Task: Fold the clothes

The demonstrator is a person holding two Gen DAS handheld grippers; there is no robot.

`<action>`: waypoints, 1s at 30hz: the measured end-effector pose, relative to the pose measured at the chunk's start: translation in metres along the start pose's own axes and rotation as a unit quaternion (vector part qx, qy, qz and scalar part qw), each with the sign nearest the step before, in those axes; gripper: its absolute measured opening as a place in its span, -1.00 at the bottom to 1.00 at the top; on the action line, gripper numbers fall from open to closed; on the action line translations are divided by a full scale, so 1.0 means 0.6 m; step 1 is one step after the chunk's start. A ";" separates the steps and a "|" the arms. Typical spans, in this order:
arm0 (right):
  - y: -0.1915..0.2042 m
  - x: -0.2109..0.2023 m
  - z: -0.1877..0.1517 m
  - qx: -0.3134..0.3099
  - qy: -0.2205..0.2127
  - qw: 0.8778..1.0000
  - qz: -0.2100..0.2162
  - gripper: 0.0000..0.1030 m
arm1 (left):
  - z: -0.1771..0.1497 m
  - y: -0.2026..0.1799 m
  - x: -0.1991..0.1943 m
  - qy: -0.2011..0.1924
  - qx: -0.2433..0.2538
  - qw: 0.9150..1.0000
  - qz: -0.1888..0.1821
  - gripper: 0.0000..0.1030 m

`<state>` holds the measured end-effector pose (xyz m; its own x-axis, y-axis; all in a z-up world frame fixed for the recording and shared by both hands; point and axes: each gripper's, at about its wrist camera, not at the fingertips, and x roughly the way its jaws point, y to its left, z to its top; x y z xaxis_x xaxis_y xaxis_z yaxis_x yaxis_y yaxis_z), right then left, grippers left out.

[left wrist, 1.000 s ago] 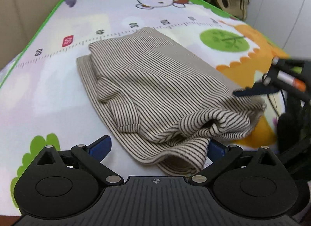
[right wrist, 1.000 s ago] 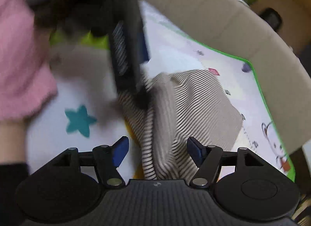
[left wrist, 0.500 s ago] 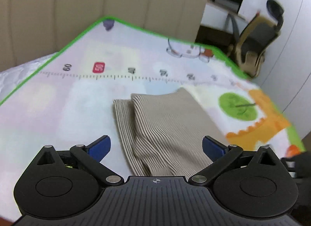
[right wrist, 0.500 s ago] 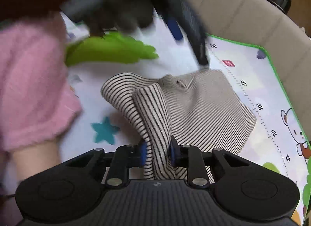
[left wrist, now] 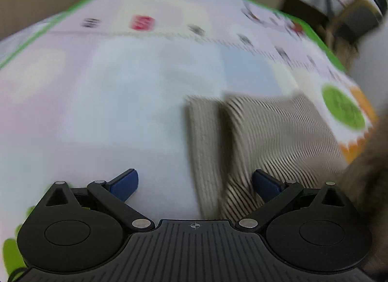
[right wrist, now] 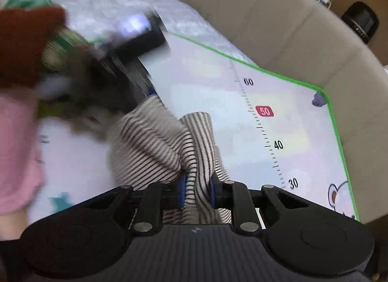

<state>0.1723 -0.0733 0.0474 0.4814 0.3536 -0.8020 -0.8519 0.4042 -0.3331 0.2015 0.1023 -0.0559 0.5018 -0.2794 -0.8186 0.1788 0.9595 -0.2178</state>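
1. Left tongs [left wrist: 195, 182] gape wide over the play mat [left wrist: 116, 102] — their blue pads grip nothing, the right pad just at the striped garment [left wrist: 274, 131].
2. Right tongs [right wrist: 196, 186] pinch a raised fold of the striped garment [right wrist: 155, 146] — the rest lies bunched on the mat.

Play mat [right wrist: 300, 136]: 60, 50, 40, 30
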 end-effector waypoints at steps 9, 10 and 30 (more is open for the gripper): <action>-0.043 0.096 -0.026 0.049 0.001 0.999 -0.003 -0.38 | 0.013 0.082 -0.103 -0.124 -0.100 0.981 -0.113 0.99; -0.047 0.104 -0.030 0.056 0.000 0.998 -0.003 -0.26 | 0.014 0.079 -0.103 -0.125 -0.093 0.977 -0.147 0.99; -0.022 0.004 -0.153 0.270 -0.114 0.953 -0.077 -0.32 | 0.026 -0.034 0.000 -0.076 0.002 0.997 -0.017 0.76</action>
<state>0.1659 -0.1552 0.0044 0.6776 0.4040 -0.6145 -0.5662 0.8199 -0.0852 0.2110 0.0823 -0.0435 0.6179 -0.3140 -0.7208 0.2004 0.9494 -0.2419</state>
